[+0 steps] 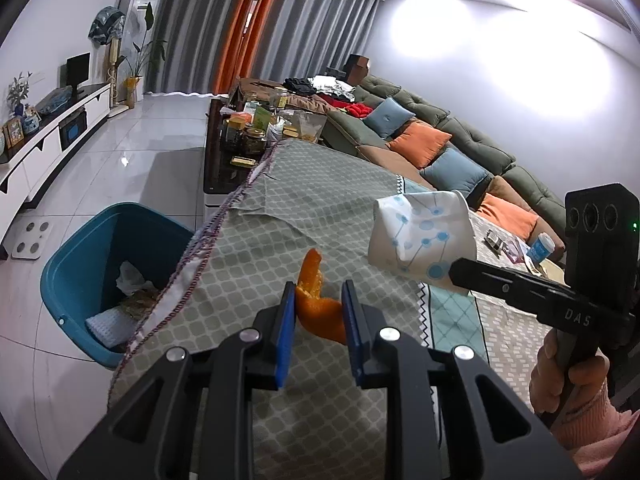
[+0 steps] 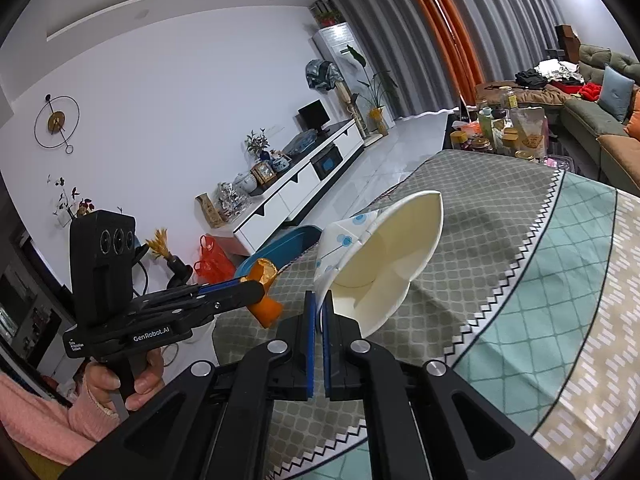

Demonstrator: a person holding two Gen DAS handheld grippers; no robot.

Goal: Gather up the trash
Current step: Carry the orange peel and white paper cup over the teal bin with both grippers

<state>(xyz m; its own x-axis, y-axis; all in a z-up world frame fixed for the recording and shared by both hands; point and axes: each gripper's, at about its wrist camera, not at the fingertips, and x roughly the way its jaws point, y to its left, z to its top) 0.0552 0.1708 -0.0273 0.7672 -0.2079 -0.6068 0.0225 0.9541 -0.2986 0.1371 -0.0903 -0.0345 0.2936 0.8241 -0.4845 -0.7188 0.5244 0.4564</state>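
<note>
Over the desk's near-left edge, both hands are loaded! The left gripper has its jaws closed partway on an orange peel, the curl standing up between the blue pads. The right gripper has its jaws nearly together, pinching the rim of a crushed paper cup, mouth facing the camera. The blue trash bin sits on the floor below and left of the patterned tablecloth, so the left hand looks nearer to it. Paper already lies inside; the bin's right side is hidden by the cloth.
</note>
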